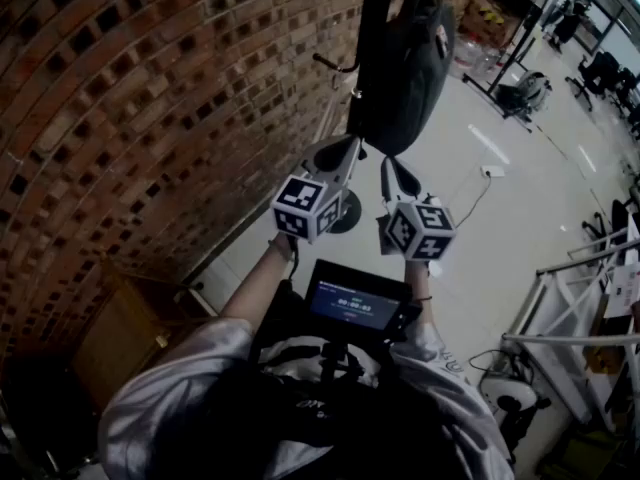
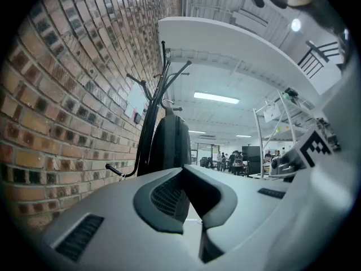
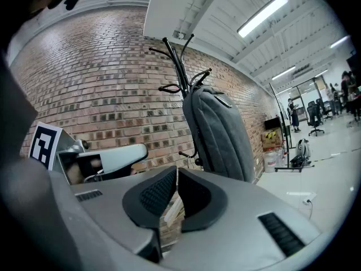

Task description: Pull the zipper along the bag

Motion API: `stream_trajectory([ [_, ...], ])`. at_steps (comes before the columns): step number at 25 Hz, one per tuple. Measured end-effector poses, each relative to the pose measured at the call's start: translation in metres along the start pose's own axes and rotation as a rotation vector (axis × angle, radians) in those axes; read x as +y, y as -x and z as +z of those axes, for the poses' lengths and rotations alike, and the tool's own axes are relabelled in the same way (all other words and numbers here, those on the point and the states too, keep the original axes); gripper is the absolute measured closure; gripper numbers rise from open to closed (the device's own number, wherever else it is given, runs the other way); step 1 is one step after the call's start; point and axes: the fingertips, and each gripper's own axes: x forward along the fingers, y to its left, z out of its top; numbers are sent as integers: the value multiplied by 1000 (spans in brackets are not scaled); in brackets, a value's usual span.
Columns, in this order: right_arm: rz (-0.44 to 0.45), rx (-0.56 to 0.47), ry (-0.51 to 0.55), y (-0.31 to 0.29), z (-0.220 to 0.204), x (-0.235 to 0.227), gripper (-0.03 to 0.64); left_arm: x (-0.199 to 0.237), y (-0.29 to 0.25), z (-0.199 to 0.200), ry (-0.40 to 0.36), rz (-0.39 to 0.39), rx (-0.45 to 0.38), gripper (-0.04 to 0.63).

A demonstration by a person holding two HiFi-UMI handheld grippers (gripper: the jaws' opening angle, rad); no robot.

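The bag hung from a black coat stand close against the brick wall, its lower end just above and ahead of both claws. Its zip was too small to make out in the head view.

The left gripper had its jaws pressed together with nothing in them, and it pointed up at the bag without touching it. The right gripper was all but pressed together, with only a thin slit between the pads and nothing in it. It also stood short of the bag. The two claws were side by side and near each other, the left one nearer the wall.

On the left the wall shut off all room, and the stand's pole and round foot stood between the wall and the bag. On the right the pale floor lay open and wide. A hook arm of the stand stuck out low beside the bag, near the left claw.

Further right, well apart from the bag, were a socket with its cable, a black frame stand, some office chairs and a white tube rack. A wooden cabinet stood against the wall at the lower left. A small screen sat on the person's chest below the claws.
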Motion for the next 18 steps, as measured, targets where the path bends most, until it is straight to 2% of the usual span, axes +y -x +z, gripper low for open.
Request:
stream_trajectory([
  [3, 6, -2, 12, -17, -1, 0, 581, 14, -5, 4, -6, 1, -23, 588],
  [6, -15, 0, 15, -37, -4, -4, 546, 27, -14, 6, -9, -41, -33, 588],
  [13, -157, -51, -43, -86, 15, -21, 512, 68, -48, 9, -35, -209, -1, 588],
  [18, -279, -53, -83, -100, 25, -40, 474, 87, -72, 11, -7, -341, 5, 588],
])
